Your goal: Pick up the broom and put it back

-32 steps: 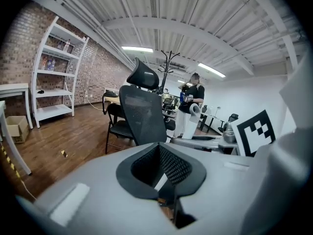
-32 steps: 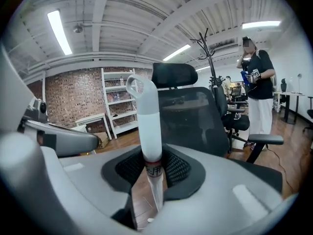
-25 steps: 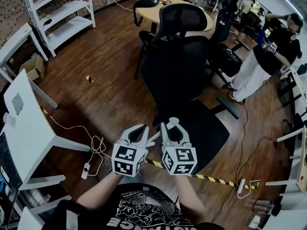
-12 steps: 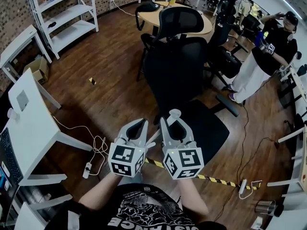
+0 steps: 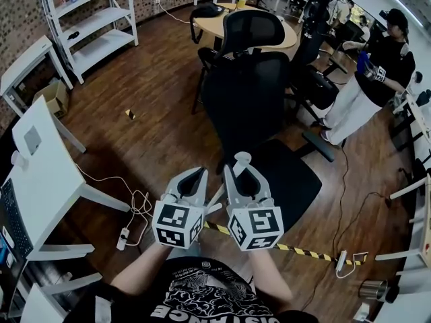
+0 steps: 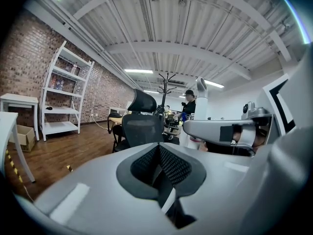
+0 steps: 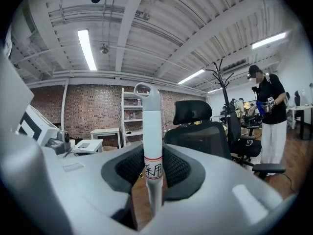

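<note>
Before our chest, the right gripper (image 5: 242, 171) has its fingers clamped on the broom (image 7: 152, 131) near its top loop. The left gripper (image 5: 194, 180) has its fingers closed together. We judge the handle light, stiff and slippery, so a lower grip would be better.

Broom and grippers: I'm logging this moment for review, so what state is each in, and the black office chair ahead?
right gripper, shut on the broom handle.
broom handle, clamped between the pads, loop end sticking out past the jaws.
left gripper, jaws together at the tips.
black office chair, unoccupied.
</note>
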`<state>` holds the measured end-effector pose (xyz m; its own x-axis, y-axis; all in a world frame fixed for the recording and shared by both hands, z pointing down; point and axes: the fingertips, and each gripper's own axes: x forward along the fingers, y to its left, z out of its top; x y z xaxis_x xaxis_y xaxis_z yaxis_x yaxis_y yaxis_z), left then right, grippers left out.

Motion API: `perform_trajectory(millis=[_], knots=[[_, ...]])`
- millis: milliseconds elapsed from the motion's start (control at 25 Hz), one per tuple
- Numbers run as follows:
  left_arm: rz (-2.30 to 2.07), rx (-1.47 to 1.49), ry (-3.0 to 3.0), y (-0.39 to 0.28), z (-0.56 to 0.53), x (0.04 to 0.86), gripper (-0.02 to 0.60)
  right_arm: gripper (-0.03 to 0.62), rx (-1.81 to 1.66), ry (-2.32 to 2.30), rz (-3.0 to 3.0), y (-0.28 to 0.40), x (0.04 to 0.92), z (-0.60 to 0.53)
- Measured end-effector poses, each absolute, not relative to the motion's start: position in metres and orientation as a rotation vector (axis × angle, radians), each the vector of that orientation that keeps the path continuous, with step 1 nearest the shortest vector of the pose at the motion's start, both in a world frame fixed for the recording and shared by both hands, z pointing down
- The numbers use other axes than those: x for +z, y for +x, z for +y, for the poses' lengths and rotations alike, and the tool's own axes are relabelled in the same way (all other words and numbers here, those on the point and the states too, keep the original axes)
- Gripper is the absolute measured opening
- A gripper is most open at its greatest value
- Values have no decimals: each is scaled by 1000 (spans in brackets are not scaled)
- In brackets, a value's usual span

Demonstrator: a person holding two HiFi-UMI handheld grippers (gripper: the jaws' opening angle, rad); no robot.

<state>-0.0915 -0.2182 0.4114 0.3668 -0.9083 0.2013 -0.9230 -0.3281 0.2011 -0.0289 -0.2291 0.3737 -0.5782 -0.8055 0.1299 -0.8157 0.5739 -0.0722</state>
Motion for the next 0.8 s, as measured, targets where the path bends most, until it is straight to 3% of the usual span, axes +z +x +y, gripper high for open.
perform_trajectory(millis=[800], knots=[[-1479, 226, 2389, -85, -253, 453, 5, 97, 384, 1487, -2534, -18, 473, -271]])
